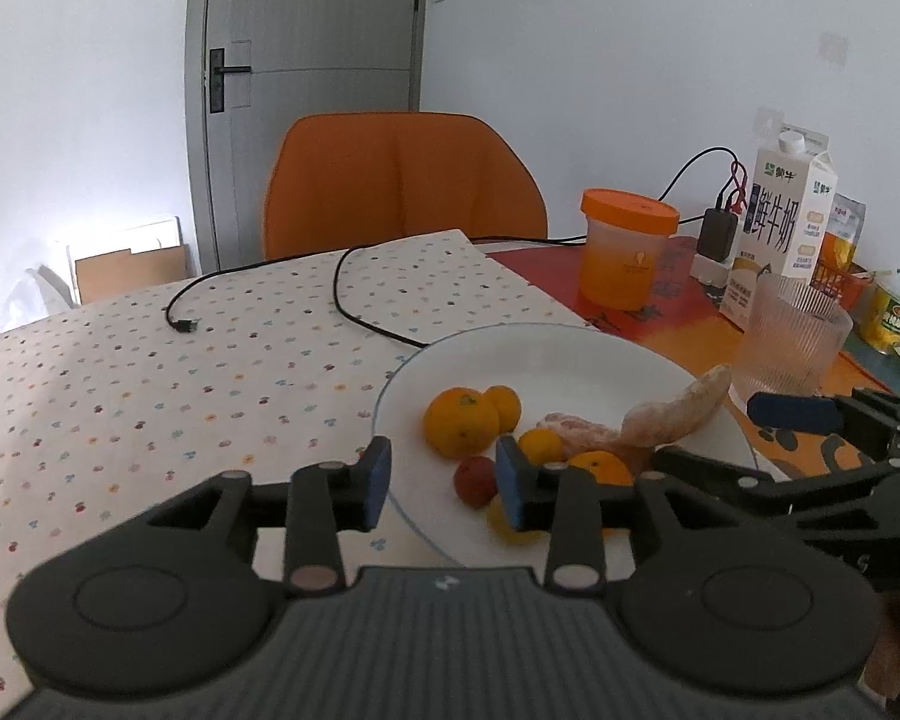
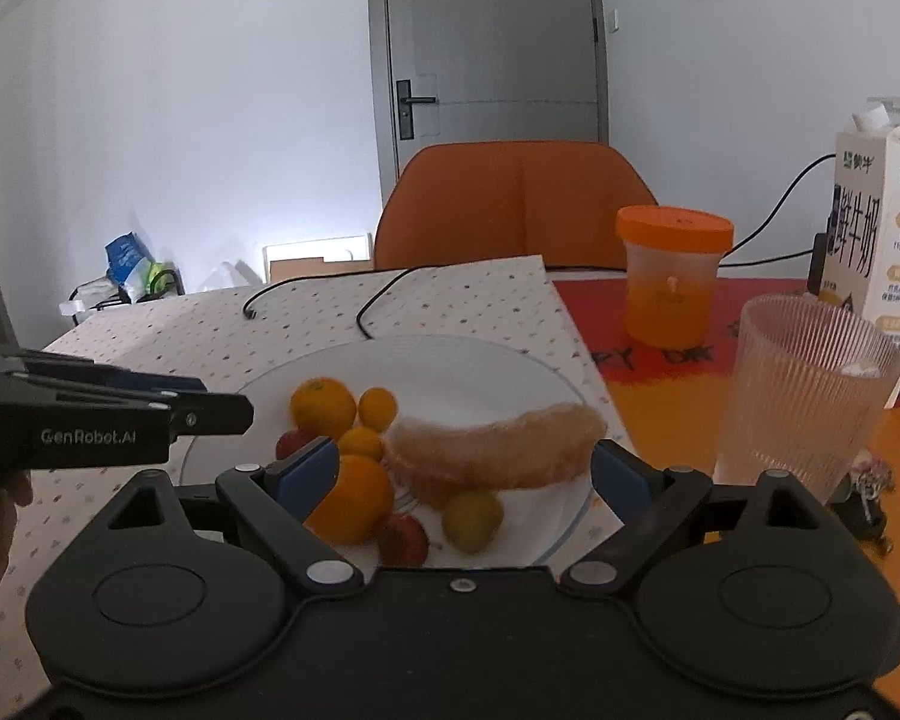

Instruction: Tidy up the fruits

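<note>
A white plate (image 1: 570, 354) (image 2: 450, 366) holds several oranges (image 1: 461, 422) (image 2: 322, 407), a red fruit (image 1: 475, 480) (image 2: 403, 538), a yellow-green fruit (image 2: 472, 519) and peeled pomelo. My right gripper (image 2: 468, 471) is open around a long pomelo segment (image 2: 498, 446) (image 1: 678, 414); whether its pads touch it I cannot tell. My left gripper (image 1: 444, 480) is open and empty over the plate's left rim, and shows at the left in the right wrist view (image 2: 234, 412).
An orange-lidded jar (image 1: 627, 252) (image 2: 672, 276), a ribbed glass (image 1: 795, 336) (image 2: 810, 390) and a milk carton (image 1: 780, 222) (image 2: 876, 222) stand to the right. A black cable (image 1: 354, 300) lies on the dotted tablecloth. An orange chair (image 1: 402, 180) stands behind.
</note>
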Demonstrator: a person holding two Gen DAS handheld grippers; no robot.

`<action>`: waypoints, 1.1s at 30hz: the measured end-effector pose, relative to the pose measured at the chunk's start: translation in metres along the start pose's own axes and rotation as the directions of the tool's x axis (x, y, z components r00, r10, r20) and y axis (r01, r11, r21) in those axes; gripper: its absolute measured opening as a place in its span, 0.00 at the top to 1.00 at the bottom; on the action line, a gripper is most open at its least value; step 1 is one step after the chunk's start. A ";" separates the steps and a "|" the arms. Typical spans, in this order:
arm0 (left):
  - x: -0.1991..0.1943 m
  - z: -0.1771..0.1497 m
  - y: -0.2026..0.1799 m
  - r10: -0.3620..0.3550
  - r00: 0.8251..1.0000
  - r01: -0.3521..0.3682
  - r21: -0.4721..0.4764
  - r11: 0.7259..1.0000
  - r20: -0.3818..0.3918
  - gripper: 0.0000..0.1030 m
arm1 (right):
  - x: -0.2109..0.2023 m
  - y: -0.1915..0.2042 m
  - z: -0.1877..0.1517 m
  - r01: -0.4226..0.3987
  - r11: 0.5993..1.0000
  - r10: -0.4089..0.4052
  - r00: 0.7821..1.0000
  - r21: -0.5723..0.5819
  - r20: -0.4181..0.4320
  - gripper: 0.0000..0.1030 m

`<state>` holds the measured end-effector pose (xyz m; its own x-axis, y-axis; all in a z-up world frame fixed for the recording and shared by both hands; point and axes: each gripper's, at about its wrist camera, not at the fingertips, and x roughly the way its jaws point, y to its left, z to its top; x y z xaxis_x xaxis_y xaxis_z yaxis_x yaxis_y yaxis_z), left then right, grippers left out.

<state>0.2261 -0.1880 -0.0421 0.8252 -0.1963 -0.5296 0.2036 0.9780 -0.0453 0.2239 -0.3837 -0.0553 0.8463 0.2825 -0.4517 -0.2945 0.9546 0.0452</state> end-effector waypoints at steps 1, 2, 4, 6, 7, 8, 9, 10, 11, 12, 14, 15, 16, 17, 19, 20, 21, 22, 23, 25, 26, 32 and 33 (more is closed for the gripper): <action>-0.001 -0.001 0.001 0.004 1.000 -0.004 -0.001 1.000 0.000 0.59 | 0.000 0.001 -0.001 -0.005 1.000 0.005 1.000 0.001 -0.003 0.11; -0.003 -0.001 0.003 0.009 1.000 -0.009 -0.003 1.000 0.001 0.55 | 0.000 0.003 -0.002 -0.007 1.000 0.007 1.000 0.002 -0.006 0.11; -0.008 -0.003 0.008 0.022 1.000 -0.022 -0.011 1.000 0.006 0.53 | 0.000 0.006 -0.004 -0.013 1.000 0.013 1.000 0.001 -0.009 0.11; -0.012 -0.005 0.013 0.032 0.999 -0.032 -0.019 0.999 0.008 0.52 | 0.000 0.009 -0.004 -0.020 1.000 0.020 1.000 -0.003 -0.011 0.11; -0.014 -0.006 0.016 0.038 0.999 -0.037 -0.024 0.999 0.008 0.51 | 0.001 0.010 -0.004 -0.026 1.000 0.026 1.000 -0.006 -0.012 0.11; -0.016 -0.007 0.019 0.042 0.999 -0.042 -0.029 0.999 0.008 0.51 | 0.001 0.011 -0.004 -0.034 0.999 0.033 0.999 -0.008 -0.013 0.11; -0.019 -0.009 0.022 0.049 0.999 -0.049 -0.036 0.998 0.009 0.51 | 0.002 0.012 -0.003 -0.037 0.999 0.037 0.999 -0.010 -0.015 0.11; -0.022 -0.010 0.026 0.055 0.998 -0.055 -0.042 0.998 0.009 0.50 | 0.003 0.014 -0.002 -0.034 0.999 0.034 0.999 -0.014 -0.016 0.11; -0.024 -0.012 0.030 0.063 0.998 -0.062 -0.049 0.997 0.009 0.49 | 0.003 0.016 -0.002 -0.036 0.999 0.035 0.999 -0.017 -0.015 0.11; -0.026 -0.013 0.033 0.070 0.998 -0.069 -0.054 0.996 0.008 0.47 | 0.004 0.017 -0.001 -0.042 0.999 0.042 0.999 -0.016 -0.015 0.11; -0.031 -0.015 0.042 0.089 0.996 -0.088 -0.072 0.993 0.006 0.44 | 0.004 0.021 0.000 -0.052 0.999 0.051 0.999 -0.016 -0.016 0.11; -0.034 -0.017 0.045 0.095 0.995 -0.094 -0.080 0.992 0.006 0.43 | 0.004 0.024 0.000 -0.056 0.998 0.056 0.998 -0.020 -0.017 0.11; -0.037 -0.018 0.049 0.103 0.995 -0.102 -0.090 0.991 0.003 0.42 | 0.003 0.027 0.000 -0.059 0.998 0.058 0.998 -0.025 -0.018 0.11; -0.039 -0.019 0.053 0.107 0.994 -0.107 -0.098 0.989 0.001 0.42 | 0.003 0.031 0.000 -0.062 0.998 0.062 0.998 -0.029 -0.019 0.11; -0.046 -0.021 0.059 0.113 0.994 -0.112 -0.110 0.988 0.002 0.41 | 0.003 0.037 0.000 -0.072 0.997 0.071 0.997 -0.034 -0.022 0.11; -0.050 -0.022 0.061 0.118 0.993 -0.117 -0.113 0.987 0.003 0.40 | 0.002 0.040 0.000 -0.075 0.996 0.074 0.997 -0.036 -0.025 0.10; -0.055 -0.023 0.065 0.125 0.992 -0.124 -0.116 0.985 0.005 0.38 | 0.001 0.043 0.000 -0.077 0.996 0.076 0.997 -0.038 -0.025 0.08; -0.058 -0.024 0.067 0.131 0.991 -0.130 -0.120 0.984 0.006 0.34 | 0.000 0.047 0.000 -0.081 0.996 0.080 0.996 -0.040 -0.024 0.07; -0.062 -0.025 0.070 0.137 0.991 -0.135 -0.125 0.983 0.007 0.32 | -0.002 0.050 0.001 -0.087 0.995 0.086 0.996 -0.041 -0.023 0.07; -0.070 -0.028 0.076 0.151 0.988 -0.149 -0.137 0.979 0.007 0.29 | -0.004 0.056 0.001 -0.099 0.994 0.098 0.995 -0.040 -0.022 0.06; -0.073 -0.028 0.078 0.158 0.987 -0.156 -0.140 0.978 0.007 0.27 | -0.006 0.060 0.001 -0.103 0.994 0.103 0.994 -0.039 -0.021 0.06; -0.096 -0.035 0.090 0.188 0.982 -0.182 -0.157 0.971 0.022 0.25 | -0.011 0.078 0.000 -0.132 0.990 0.131 0.991 -0.041 -0.024 0.01; -0.100 -0.036 0.092 0.193 0.981 -0.186 -0.165 0.969 0.024 0.24 | -0.012 0.082 0.000 -0.138 0.990 0.137 0.990 -0.042 -0.026 0.01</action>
<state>0.1434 -0.0757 -0.0240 0.8612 -0.0058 -0.5082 -0.0433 0.9955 -0.0846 0.1895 -0.3091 -0.0459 0.7860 0.4081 -0.4644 -0.4267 0.9017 0.0700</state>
